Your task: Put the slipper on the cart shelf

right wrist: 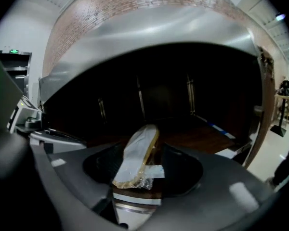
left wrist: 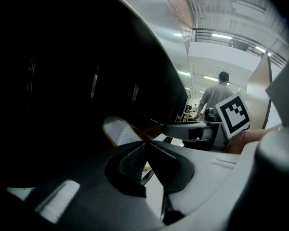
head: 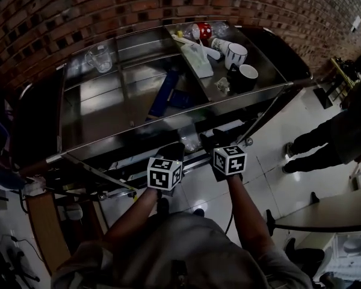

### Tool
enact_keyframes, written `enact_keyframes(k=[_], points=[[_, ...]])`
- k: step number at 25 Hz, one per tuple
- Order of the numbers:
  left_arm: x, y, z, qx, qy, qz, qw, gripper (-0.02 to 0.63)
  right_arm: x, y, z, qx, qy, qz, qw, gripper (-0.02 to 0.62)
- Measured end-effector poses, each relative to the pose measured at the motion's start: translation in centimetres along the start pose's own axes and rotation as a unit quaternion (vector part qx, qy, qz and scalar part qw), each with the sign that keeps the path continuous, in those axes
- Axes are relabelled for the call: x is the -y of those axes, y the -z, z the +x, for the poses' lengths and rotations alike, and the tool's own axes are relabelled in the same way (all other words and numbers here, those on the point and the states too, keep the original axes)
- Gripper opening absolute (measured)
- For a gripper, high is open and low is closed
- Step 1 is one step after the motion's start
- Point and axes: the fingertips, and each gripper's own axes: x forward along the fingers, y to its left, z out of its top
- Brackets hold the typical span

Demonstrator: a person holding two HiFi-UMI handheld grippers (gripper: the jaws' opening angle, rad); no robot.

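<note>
A pale slipper point(right wrist: 136, 154) with a tan edge, wrapped in clear plastic, lies tilted between the pads of my right gripper point(right wrist: 143, 148), which is shut on its heel end. Its toe points into the dark space under the steel cart's top shelf point(right wrist: 154, 30), above the brown lower shelf point(right wrist: 204, 137). In the head view both grippers sit at the cart's front edge point(head: 168, 122), the left gripper point(head: 174, 150) beside the right gripper point(head: 209, 141), with the slipper point(head: 191, 139) a pale patch between them. My left gripper point(left wrist: 145, 143) is shut, holding nothing. The slipper point(left wrist: 117, 129) shows just beyond its tips.
The cart's top holds two mugs point(head: 236, 54), a glass point(head: 99, 59), a red can point(head: 201, 30) and a blue object point(head: 165, 92). A person point(head: 325, 140) stands on the tiled floor to the right. A table edge point(head: 331, 212) lies at lower right.
</note>
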Motion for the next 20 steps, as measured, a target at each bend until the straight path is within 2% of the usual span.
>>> enact_keyframes(k=[3,6,13,20], points=[[1.1,-0.4,0.7,0.002,0.009,0.005,0.9999,0.008,1.0,-0.9,-2.4,0.029,0.017,-0.001,0.999,0.109],[2.2,-0.5,1.1,0.001,0.016,0.007,0.9998,0.008,1.9,-1.7,-4.6,0.053,0.031,-0.003,0.998,0.003],[3.9,-1.3,0.9,0.005,0.025,0.018,0.9995,0.008,1.7,-3.7,-8.8,0.087,0.018,0.001,0.996,0.003],[5.3,-2.5,1.2,0.011,0.037,0.031,0.9988,0.008,1.2,-5.6,-10.5,0.104,0.013,-0.010,0.994,0.003]])
